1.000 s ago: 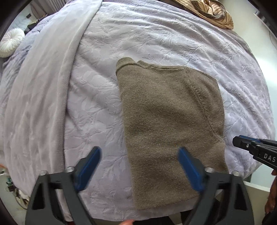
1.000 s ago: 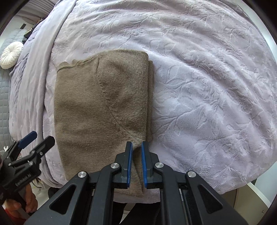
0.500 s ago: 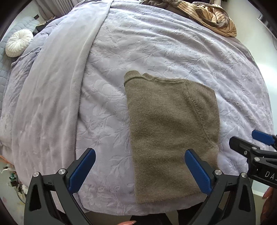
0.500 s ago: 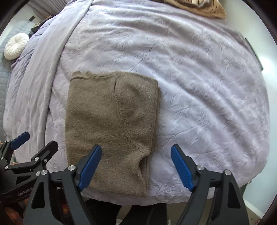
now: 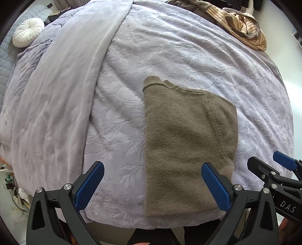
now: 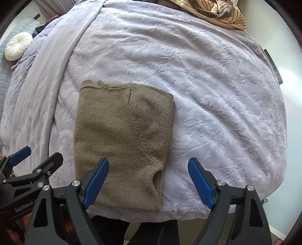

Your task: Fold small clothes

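An olive-brown knit sweater [image 5: 185, 143] [image 6: 120, 135] lies folded into a tall rectangle near the front edge of a lilac bedspread [image 5: 169, 52] [image 6: 217, 98], collar away from me, one sleeve folded over its right side. My left gripper [image 5: 151, 181] hovers open above the sweater's lower left edge, nothing between its blue pads. My right gripper [image 6: 149, 177] hangs open over the sweater's lower right corner, holding nothing. Each gripper shows in the other's view: the right gripper [image 5: 271, 167] at the right edge, the left gripper [image 6: 35, 158] at the left edge.
A striped tan garment [image 5: 243, 24] [image 6: 217, 11] lies bunched at the bed's far right. A round white cushion [image 5: 28, 34] [image 6: 18, 46] sits at the far left. A smooth lilac blanket [image 5: 56, 113] runs down the bed's left side. The bed's front edge drops off just below the sweater.
My right gripper was shut on the sweater's lower right edge, let go and opened wide. Both grippers have risen, so the sweater looks smaller and lies flat.
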A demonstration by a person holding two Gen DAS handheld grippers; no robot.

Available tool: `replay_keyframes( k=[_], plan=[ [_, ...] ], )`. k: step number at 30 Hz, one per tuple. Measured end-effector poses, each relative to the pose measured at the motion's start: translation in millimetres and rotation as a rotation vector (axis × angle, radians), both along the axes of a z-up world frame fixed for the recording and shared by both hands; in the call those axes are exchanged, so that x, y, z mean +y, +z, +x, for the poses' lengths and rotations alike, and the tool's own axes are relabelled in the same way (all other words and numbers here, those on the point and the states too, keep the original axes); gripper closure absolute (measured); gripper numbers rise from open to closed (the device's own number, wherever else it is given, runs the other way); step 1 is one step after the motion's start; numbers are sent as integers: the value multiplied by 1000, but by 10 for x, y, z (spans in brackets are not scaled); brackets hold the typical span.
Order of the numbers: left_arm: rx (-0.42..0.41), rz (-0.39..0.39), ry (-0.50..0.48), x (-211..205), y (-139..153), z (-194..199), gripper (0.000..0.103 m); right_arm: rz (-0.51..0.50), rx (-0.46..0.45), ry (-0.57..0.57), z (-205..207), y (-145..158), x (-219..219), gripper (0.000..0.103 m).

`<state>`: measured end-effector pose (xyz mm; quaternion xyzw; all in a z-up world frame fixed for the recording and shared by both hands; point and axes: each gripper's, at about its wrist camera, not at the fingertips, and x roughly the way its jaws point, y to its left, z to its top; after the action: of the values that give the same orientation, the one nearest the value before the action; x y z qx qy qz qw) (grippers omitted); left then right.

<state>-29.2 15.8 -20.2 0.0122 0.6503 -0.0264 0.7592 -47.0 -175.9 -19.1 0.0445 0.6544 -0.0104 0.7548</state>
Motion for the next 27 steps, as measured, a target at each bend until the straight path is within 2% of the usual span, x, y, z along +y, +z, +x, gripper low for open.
replay_keyframes(
  k=[5,27],
  plan=[
    [-5,24,-1,9,18,0,0,-9,9,-2,5,-22,18,15],
    [-7,28,12,61,20,26,0,-17,18,-8,35,-35,13,15]
  ],
)
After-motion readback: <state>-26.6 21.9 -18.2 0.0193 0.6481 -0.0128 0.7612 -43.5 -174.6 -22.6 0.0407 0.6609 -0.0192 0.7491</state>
